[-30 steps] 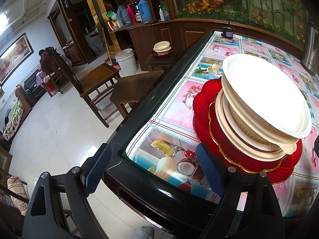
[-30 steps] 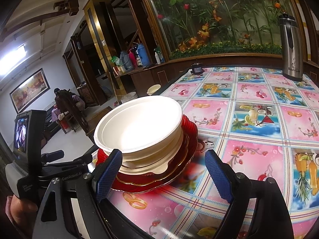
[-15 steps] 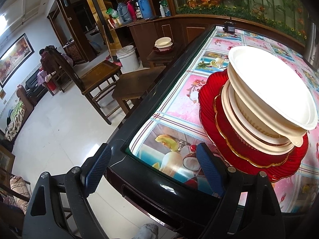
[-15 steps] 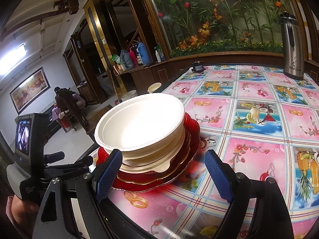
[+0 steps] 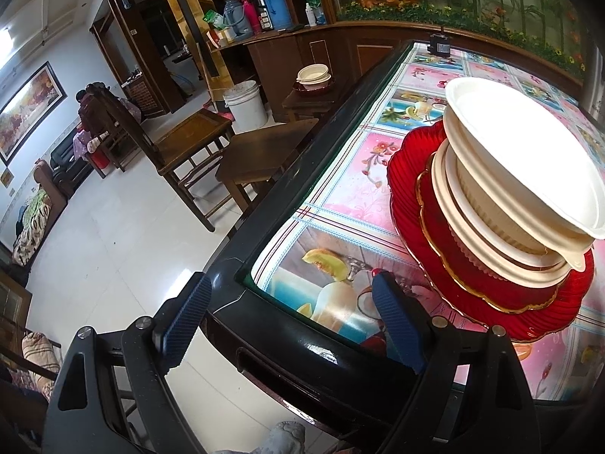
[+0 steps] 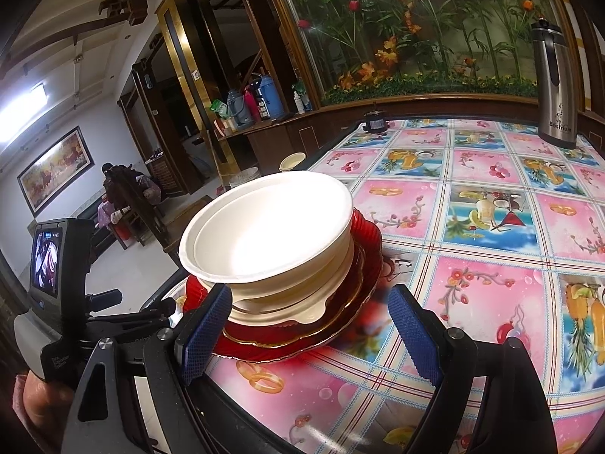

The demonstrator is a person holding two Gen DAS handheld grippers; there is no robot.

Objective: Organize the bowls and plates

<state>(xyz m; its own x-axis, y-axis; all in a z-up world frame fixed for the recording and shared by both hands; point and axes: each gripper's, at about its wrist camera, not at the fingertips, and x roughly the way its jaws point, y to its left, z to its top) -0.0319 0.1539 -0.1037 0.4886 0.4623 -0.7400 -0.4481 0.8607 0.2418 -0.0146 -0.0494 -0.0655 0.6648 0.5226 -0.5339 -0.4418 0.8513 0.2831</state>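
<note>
Both claws stand spread wide with nothing between their blue pads: the left gripper [image 5: 287, 325] hangs over the near corner of the table, one pad out over the floor and the other just above the dark table edge [image 5: 264, 227], while the right gripper [image 6: 310, 333] sits low at the table's near side, aimed straight at the stack and close to it, touching nothing. Just beyond the right claw, the crockery is piled in one tower near the table's corner: a wide red plate [image 6: 363, 317] at the bottom, a smaller gold-rimmed red plate [image 5: 487, 283] on it, then pale flat dishes, and a large white bowl [image 6: 268, 227] on top, sitting a little off-centre. The rest of the flowered tablecloth [image 6: 491, 227] is bare apart from a steel flask [image 6: 554, 83] and a small dark object at the far side. On a stool beyond the table rests a second small pile of dishes [image 5: 313, 77]. To my eye the gathering is largely done. Whether that second pile is to join it, or this tower is to be sorted by kind, I cannot tell.
</note>
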